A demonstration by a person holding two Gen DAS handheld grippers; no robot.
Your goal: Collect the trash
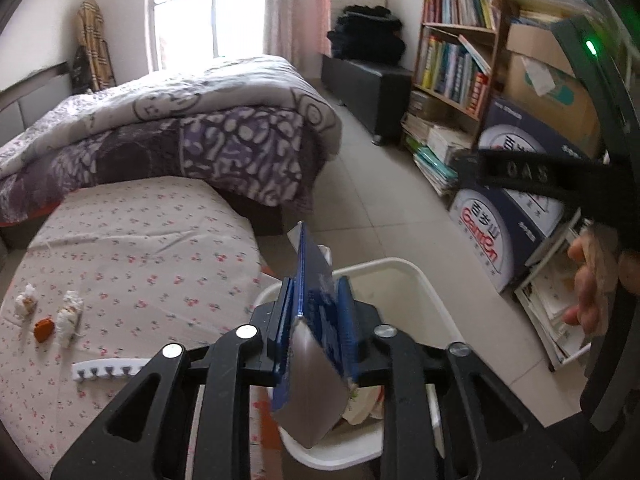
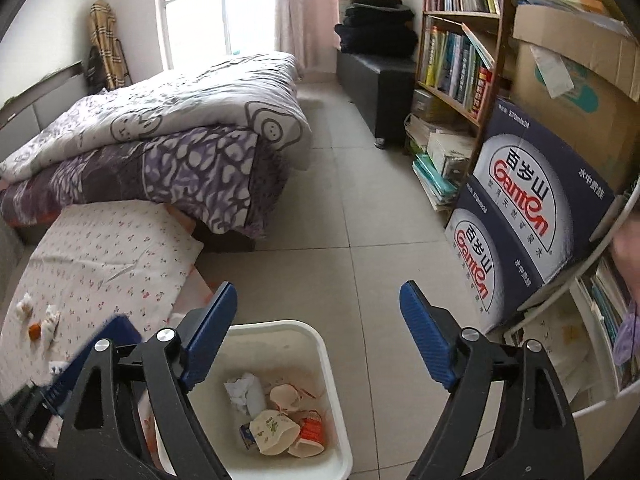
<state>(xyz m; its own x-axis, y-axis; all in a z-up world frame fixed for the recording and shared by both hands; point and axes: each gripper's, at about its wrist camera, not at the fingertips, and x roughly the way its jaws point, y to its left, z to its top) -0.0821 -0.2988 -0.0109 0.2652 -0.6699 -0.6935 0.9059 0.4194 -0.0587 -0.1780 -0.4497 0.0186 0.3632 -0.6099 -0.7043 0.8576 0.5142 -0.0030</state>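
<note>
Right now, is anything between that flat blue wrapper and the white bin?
Nothing visible. The left gripper holds the wrapper directly over the open white bin, no lid on it, only cups and paper inside.

place: home bedroom | evidence: bed with quilt (image 2: 160,120); full bookshelf (image 2: 460,40); curtained window (image 2: 200,0); tiled floor (image 2: 340,220)

blue foil wrapper (image 1: 316,344) | upright over bin | white bin (image 2: 320,344): cups, tissue

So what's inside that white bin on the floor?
The white bin holds a crumpled tissue, paper cups and a small carton. Anything beneath them is covered, and the right gripper hides the bin's left corner.
</note>
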